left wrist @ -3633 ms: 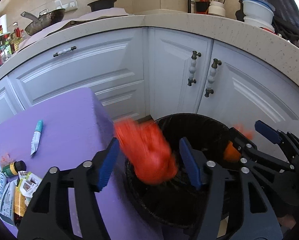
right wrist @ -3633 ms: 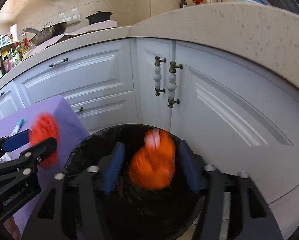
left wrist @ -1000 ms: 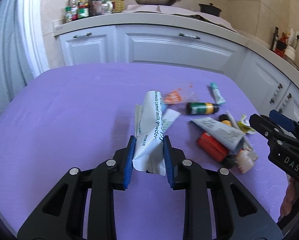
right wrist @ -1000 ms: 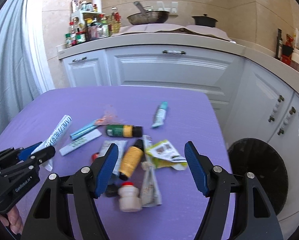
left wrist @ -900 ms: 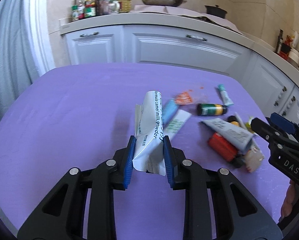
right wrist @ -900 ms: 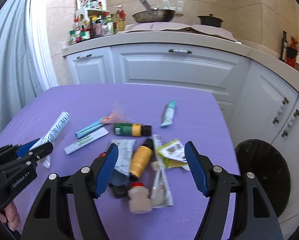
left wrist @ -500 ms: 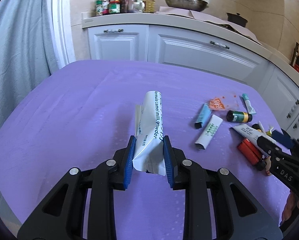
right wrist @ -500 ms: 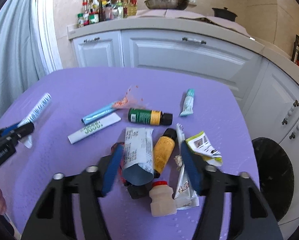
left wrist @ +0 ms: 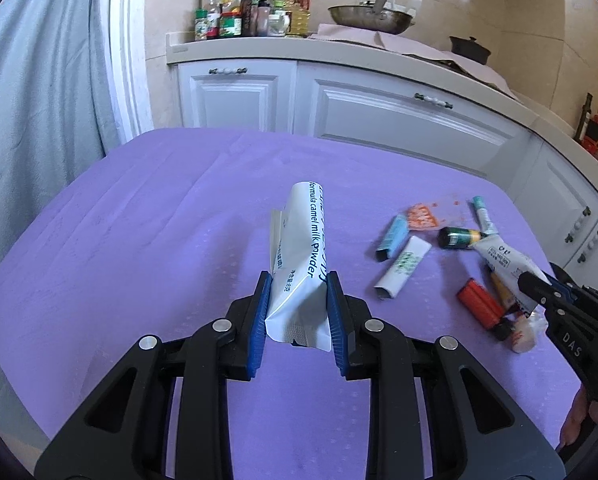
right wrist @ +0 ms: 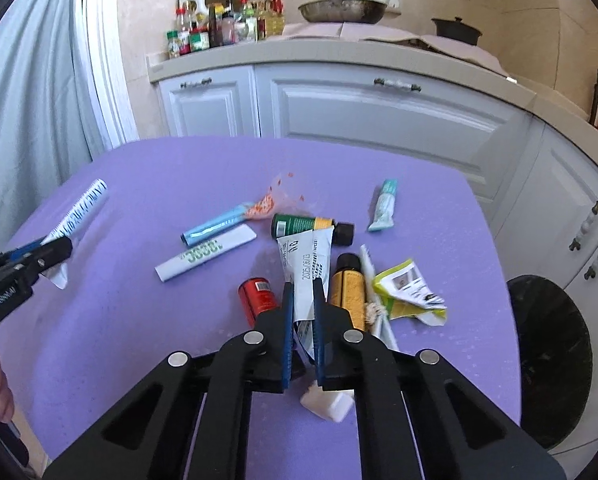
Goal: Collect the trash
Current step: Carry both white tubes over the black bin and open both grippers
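Pinching sachet [left wrist: 299, 276] between fingers [left wrist: 260, 316]

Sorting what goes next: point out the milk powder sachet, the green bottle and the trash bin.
milk powder sachet [left wrist: 303, 256], left wrist view, printed middle.
green bottle [right wrist: 299, 225], right wrist view, green label.
trash bin [right wrist: 555, 360], right wrist view, black liner.

Purple tablecloth [left wrist: 139, 240], red canister [right wrist: 257, 298]

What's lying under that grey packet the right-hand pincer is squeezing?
The grey packet, clamped in the right gripper, overlaps the green bottle and sits between the red bottle and yellow bottle. Directly beneath, the packet hides everything.
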Tool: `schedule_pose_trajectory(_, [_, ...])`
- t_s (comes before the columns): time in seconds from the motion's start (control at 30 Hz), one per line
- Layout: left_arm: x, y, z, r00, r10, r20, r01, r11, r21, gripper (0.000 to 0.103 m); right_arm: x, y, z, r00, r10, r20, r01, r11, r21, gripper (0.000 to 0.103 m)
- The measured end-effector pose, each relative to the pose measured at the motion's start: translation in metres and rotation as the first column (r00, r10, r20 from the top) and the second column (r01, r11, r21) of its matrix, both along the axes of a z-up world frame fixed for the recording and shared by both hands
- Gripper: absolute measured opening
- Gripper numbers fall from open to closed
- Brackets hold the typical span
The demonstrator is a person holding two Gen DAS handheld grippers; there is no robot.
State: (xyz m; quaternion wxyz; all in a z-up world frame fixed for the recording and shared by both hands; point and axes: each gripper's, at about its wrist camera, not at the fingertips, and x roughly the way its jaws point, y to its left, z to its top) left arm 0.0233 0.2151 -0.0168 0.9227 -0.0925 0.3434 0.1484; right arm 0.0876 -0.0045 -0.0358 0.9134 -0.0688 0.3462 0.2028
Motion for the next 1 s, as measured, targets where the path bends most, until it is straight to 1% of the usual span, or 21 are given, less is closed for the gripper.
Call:
schedule_pose_trajectory(0.07, [-0.001, -0.008, 0.004, 1.0, -0.016, 0.011, 0.016, 1.0, 0.002, 0.026, -0.004, -0.009, 0.008, 1.0, -0.013, 0.022, 0.013, 1.0, 0.013, 0.009])
schedule_pose_trajectory(0.17, [0.003, -0.029, 0.011, 0.998, -0.064, 0.028, 0.064, 0.998, 0.004, 0.026, -0.007, -0.027, 0.018, 0.998, -0.048, 0.049, 0.047, 0.998, 0.029, 0.009])
schedule_pose_trajectory(0.27, [0.008, -0.05, 0.017, 0.993, -0.114, 0.044, 0.114, 0.994, 0.002, 0.026, -0.008, -0.053, 0.025, 0.992, -0.103, 0.075, 0.1, 0.994, 0.037, 0.009])
schedule_pose_trajectory(0.37, [0.018, -0.083, 0.022, 0.981, -0.185, 0.061, 0.185, 0.983, -0.002, 0.026, -0.007, -0.083, 0.029, 0.98, -0.176, 0.097, 0.173, 0.984, 0.037, 0.009])
schedule_pose_trajectory(0.43, [0.026, -0.107, 0.024, 0.97, -0.233, 0.07, 0.234, 0.972, -0.004, 0.026, -0.004, -0.107, 0.029, 0.967, -0.232, 0.104, 0.229, 0.973, 0.038, 0.009])
schedule_pose_trajectory(0.57, [0.045, -0.158, 0.026, 0.938, -0.336, 0.082, 0.338, 0.941, -0.017, 0.026, -0.001, -0.15, 0.029, 0.938, -0.326, 0.116, 0.323, 0.945, 0.041, 0.009])
schedule_pose_trajectory(0.67, [0.062, -0.204, 0.024, 0.908, -0.41, 0.086, 0.411, 0.912, 0.009, 0.026, 0.002, -0.187, 0.026, 0.91, -0.397, 0.121, 0.394, 0.918, 0.044, 0.009])
schedule_pose_trajectory(0.83, [0.085, -0.263, 0.013, 0.87, -0.489, 0.063, 0.489, 0.872, 0.017, 0.026, 0.005, -0.233, 0.017, 0.877, -0.467, 0.112, 0.465, 0.884, 0.051, 0.009])
schedule_pose_trajectory(0.9, [0.093, -0.283, 0.009, 0.859, -0.509, 0.05, 0.509, 0.861, 0.015, 0.026, 0.007, -0.249, 0.012, 0.867, -0.488, 0.105, 0.485, 0.873, 0.052, 0.009])
schedule_pose_trajectory(1.0, [0.105, -0.311, 0.001, 0.844, -0.536, 0.033, 0.535, 0.844, 0.031, 0.026, 0.01, -0.269, 0.004, 0.854, -0.512, 0.09, 0.509, 0.859, 0.056, 0.009])
